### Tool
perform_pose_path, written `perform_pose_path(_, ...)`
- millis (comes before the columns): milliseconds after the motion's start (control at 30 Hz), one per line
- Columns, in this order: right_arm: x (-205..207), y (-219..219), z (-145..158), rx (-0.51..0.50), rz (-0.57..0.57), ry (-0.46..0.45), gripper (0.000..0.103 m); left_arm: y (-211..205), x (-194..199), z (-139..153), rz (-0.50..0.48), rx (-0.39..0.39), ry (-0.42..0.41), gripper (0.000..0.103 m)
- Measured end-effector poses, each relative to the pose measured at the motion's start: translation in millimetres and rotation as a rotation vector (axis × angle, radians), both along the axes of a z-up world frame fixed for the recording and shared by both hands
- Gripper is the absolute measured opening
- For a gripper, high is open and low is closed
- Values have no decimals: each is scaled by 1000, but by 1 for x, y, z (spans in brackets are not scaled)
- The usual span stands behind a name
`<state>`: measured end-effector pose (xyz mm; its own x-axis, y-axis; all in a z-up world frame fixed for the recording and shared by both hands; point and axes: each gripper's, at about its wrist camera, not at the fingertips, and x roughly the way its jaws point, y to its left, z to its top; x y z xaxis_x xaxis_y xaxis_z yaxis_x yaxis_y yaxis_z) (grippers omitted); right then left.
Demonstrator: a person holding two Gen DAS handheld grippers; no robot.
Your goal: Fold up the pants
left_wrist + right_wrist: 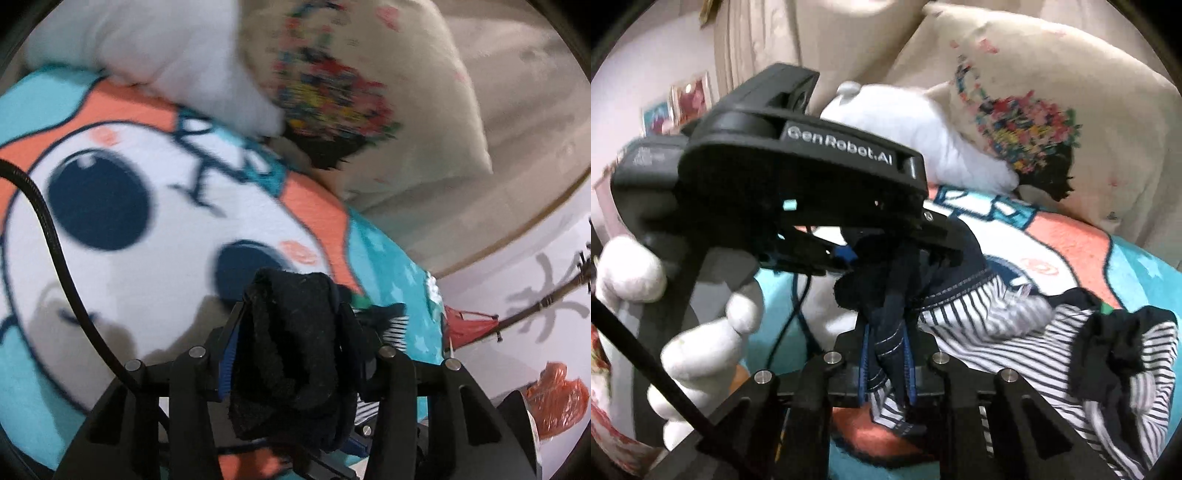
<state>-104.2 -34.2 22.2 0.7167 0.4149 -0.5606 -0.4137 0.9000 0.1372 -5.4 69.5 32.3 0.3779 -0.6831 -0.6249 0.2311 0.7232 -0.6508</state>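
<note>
The pants [1015, 332] are navy with white-and-navy stripes and lie bunched on a cartoon blanket [1071, 251]. My right gripper [886, 347] is shut on a navy hem of the pants with white stitching. My left gripper [291, 317] is shut on a thick dark fold of the pants [288, 354]. In the right wrist view the left gripper's black body [798, 173], held by a white-gloved hand [701, 339], hangs close above and left of the right gripper, with its tips on the same bunch of cloth.
The blanket [147, 229] is teal, orange and white with big dark eyes. A white pillow [147, 48] and a cream pillow with a floral print [369, 92] lie at its far end. Orange bags [554, 398] are at the right.
</note>
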Motion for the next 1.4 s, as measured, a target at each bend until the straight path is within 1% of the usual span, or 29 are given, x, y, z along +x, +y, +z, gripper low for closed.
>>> perform_pose_path(100,-14,-27,14,72,-51,-33,16,-41,-2,15,-73,10,-28,46)
perform_pose_path(200,-31,-69,24,150,-128,-61,16,-92,-6,29,-168,30,-61,47)
perform_pose_path(233,-38,-83,25,172,-157,-69,16,-107,-8,32,-193,34,-68,49)
perform_pose_path(267,-45,-99,25,195,-186,-73,16,-117,-9,35,-208,30,-70,52)
perform_pose_path(300,-49,-117,23,214,-223,-70,17,-124,-12,37,-221,8,-68,52)
perform_pose_path(333,-54,-131,20,226,-264,-63,21,-126,-13,37,-225,-14,-63,53)
perform_pose_path(400,-61,-162,6,244,-358,-21,25,-121,-17,38,-209,-31,-55,57)
perform_pose_path(433,-63,-174,0,255,-388,3,27,-116,-19,38,-194,-34,-56,59)
perform_pose_path(500,-71,-195,-11,280,-436,35,36,-98,-24,37,-144,-18,-60,61)
perform_pose_path(533,-77,-202,-11,281,-465,30,39,-89,-26,35,-113,0,-59,62)
perform_pose_path(600,-86,-213,-6,290,-488,9,40,-76,-28,29,-58,31,-52,63)
perform_pose_path(667,-96,-221,5,298,-519,-34,40,-69,-26,19,-15,48,-37,63)
perform_pose_path(733,-94,-226,19,305,-516,-81,40,-63,-26,12,14,58,-30,63)
perform_pose_path(767,-93,-224,28,315,-490,-95,40,-61,-26,8,22,65,-26,63)
perform_pose_path(867,-76,-221,36,372,-411,-72,40,-63,-26,1,18,70,-13,63)
perform_pose_path(967,-49,-214,24,410,-335,4,40,-64,-27,-2,16,75,-10,63)
perform_pose_path(1033,-36,-208,8,396,-340,51,40,-61,-28,-7,17,72,-2,63)
perform_pose_path(1100,-23,-207,-12,373,-372,120,40,-59,-27,-12,15,66,16,63)
perform_pose_path(1133,-21,-208,-17,355,-401,139,40,-58,-25,-13,16,64,21,63)
perform_pose_path(1200,-25,-215,-18,325,-457,123,41,-58,-24,-15,17,62,23,63)
perform_pose_path(1233,-28,-218,-15,296,-488,118,49,-58,-23,-16,12,57,26,63)
perform_pose_path(1267,-30,-222,-13,279,-505,117,53,-60,-22,-17,2,45,29,63)
perform_pose_path(1300,-32,-227,-10,286,-502,106,58,-62,-22,-19,-14,31,31,64)
perform_pose_path(1333,-34,-233,-8,320,-484,94,64,-65,-23,-20,-28,25,33,66)
perform_pose_path(1400,-34,-247,-9,382,-475,103,71,-74,-22,-24,-58,6,41,71)
